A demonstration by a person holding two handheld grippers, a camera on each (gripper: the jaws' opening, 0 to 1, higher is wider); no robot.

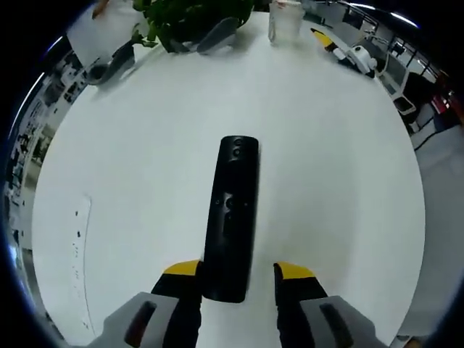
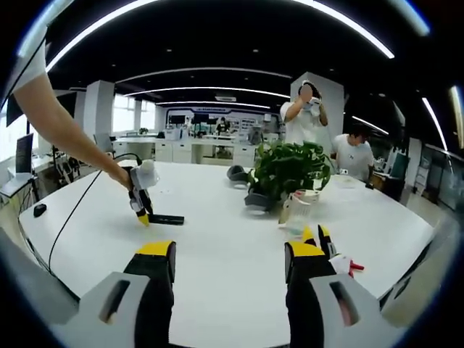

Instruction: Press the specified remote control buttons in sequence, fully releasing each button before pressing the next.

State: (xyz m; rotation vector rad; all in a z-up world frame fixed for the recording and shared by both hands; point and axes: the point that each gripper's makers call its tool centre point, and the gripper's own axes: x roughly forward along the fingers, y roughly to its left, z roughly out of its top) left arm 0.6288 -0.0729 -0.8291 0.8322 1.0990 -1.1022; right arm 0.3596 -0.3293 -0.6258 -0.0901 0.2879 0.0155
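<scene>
- The left gripper view looks down on the white table [image 1: 326,167], where the black remote control [image 1: 232,217] lies lengthwise, well in from every edge, its near end between the yellow-tipped jaws of the left gripper [image 1: 238,275].
- Those jaws stand moderately apart, one on each side of the remote's near end; the left-hand jaw looks to be against the remote's side, while a strip of white table shows between the remote and the right-hand jaw. Whether they grip it I cannot tell.
- At the table's far edge in this view stand a leafy green plant [image 1: 181,18], a clear container [image 1: 284,22] and a yellow-and-white object [image 1: 348,51].
- The right gripper view looks level across the same table [image 2: 217,239] and shows the scene from the side: the remote control [image 2: 165,219] is a small dark bar out on the table top, with the left gripper [image 2: 143,206] tilted down over its end, held on a person's outstretched arm [image 2: 69,134].
- The right gripper [image 2: 230,262] is wide open above the table's near edge, holding and touching nothing.
- Beyond the plant [image 2: 290,170], at the table's far edge, are two people in white shirts [image 2: 304,116] in an open office.
</scene>
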